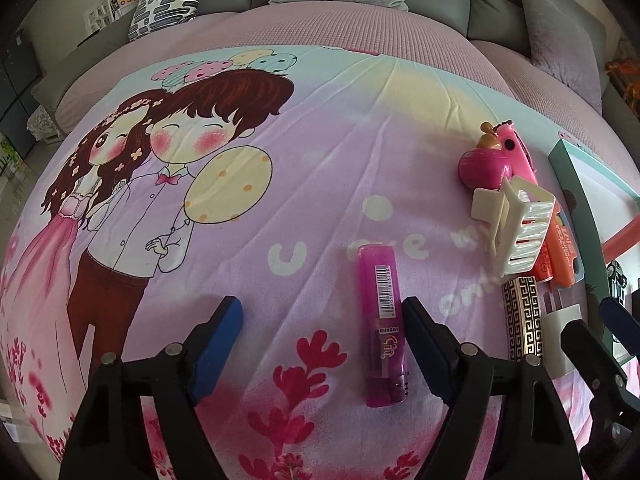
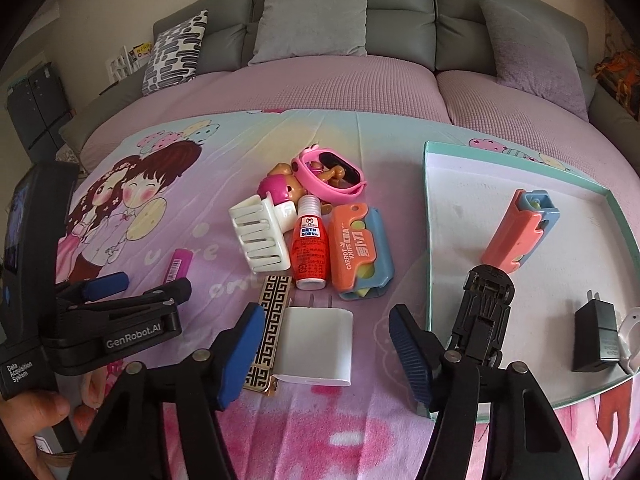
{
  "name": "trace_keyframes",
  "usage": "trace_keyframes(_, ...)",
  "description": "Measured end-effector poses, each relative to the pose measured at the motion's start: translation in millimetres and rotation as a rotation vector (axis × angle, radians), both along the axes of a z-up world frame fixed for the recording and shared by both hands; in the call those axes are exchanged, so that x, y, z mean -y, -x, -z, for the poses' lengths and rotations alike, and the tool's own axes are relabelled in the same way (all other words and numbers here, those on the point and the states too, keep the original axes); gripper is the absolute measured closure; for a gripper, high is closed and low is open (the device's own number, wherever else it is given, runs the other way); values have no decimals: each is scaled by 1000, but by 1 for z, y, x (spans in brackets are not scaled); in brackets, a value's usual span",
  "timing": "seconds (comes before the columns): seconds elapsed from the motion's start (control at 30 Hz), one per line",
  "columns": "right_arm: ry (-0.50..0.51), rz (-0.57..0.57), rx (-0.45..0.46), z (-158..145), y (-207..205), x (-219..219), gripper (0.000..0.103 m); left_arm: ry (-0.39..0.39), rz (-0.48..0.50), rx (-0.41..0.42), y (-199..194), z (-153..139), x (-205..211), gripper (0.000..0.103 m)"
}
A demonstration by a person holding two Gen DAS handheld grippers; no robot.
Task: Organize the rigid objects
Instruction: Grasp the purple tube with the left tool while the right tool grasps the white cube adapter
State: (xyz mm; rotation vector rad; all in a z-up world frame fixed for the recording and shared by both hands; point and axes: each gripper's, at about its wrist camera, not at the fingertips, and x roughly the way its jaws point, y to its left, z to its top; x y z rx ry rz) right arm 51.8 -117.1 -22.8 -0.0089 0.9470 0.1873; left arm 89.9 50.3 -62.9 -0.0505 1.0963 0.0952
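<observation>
Teal-rimmed tray (image 2: pixel 430 240) on bed holds orange-blue folding knife (image 2: pixel 520 230), black toy car (image 2: pixel 482 308), black charger (image 2: pixel 598 336) beside half-hidden white item; both hand-held grippers gape empty, white charger (image 2: pixel 316 346) between right's fingers.

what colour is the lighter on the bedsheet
Translucent purple-magenta lighter, with a barcode; clearest in the left wrist view.

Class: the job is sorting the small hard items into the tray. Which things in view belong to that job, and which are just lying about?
Job: tray, white charger, lighter, hair claw, red bottle, carrot knife, patterned case, pink watch, doll. Already in the tray: second knife, toy car, black charger.

Lying about: cushions, sofa, printed sheet.
</observation>
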Motion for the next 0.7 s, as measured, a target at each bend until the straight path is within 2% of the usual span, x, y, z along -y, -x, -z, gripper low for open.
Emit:
trace_keyframes(0.1, 17, -7, -30, 7, -1, -3, 49, 17, 9, 6, -1, -1, 0, 32)
trace_keyframes(0.4, 23, 8, -66, 13, -2, 2, 50, 27, -6, 20, -1, -3, -4, 43)
trace_keyframes(0.7, 61, 4, -97, 23, -5, -4, 55, 0, 3, 21, -1, -2, -1, 43)
